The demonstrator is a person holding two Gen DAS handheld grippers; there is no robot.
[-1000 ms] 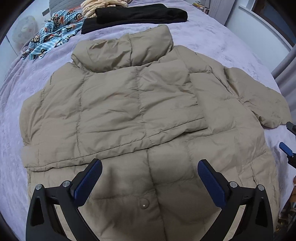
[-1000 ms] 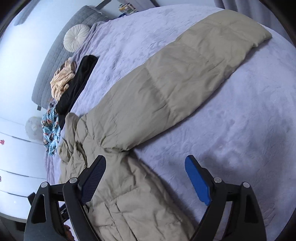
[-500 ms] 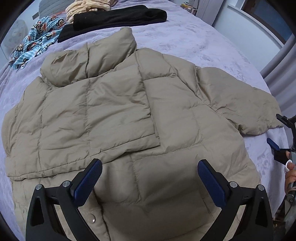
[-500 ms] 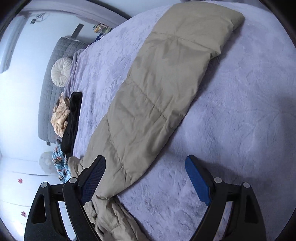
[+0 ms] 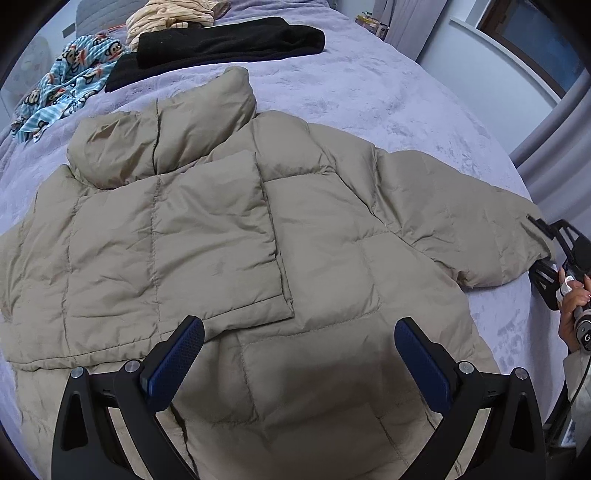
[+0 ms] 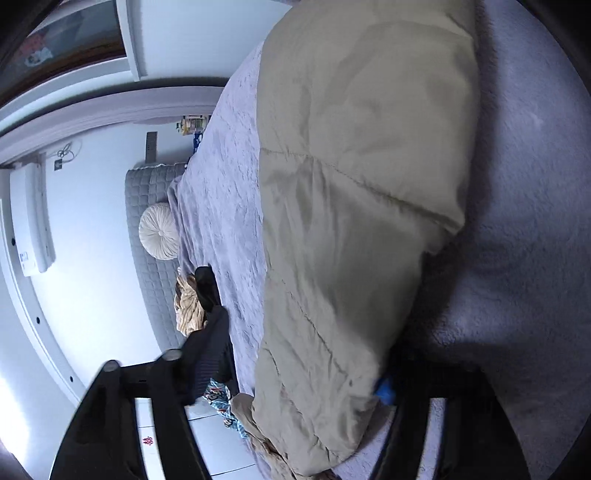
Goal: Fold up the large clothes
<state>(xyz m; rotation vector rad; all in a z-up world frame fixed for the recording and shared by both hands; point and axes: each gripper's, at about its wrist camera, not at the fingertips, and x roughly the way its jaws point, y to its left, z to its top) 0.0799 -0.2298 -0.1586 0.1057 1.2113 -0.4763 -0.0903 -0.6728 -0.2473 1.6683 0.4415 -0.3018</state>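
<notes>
A tan puffer jacket lies flat on the lilac bedspread, collar at the far end, its left sleeve folded across the chest. My left gripper hovers open and empty over the jacket's lower hem. The right sleeve stretches out to the right. My right gripper is at the sleeve's cuff. In the right wrist view the sleeve fills the space between the open fingers of the right gripper, one finger each side of it, with the right blue pad mostly hidden by fabric.
A black folded garment, a cream striped one and a blue monkey-print one lie at the head of the bed. A round cream cushion leans on the grey headboard. The bed's edge is close by the right gripper.
My right gripper has rolled on its side and moved in around the sleeve, near the cuff. My left gripper has drifted right over the hem, still open.
</notes>
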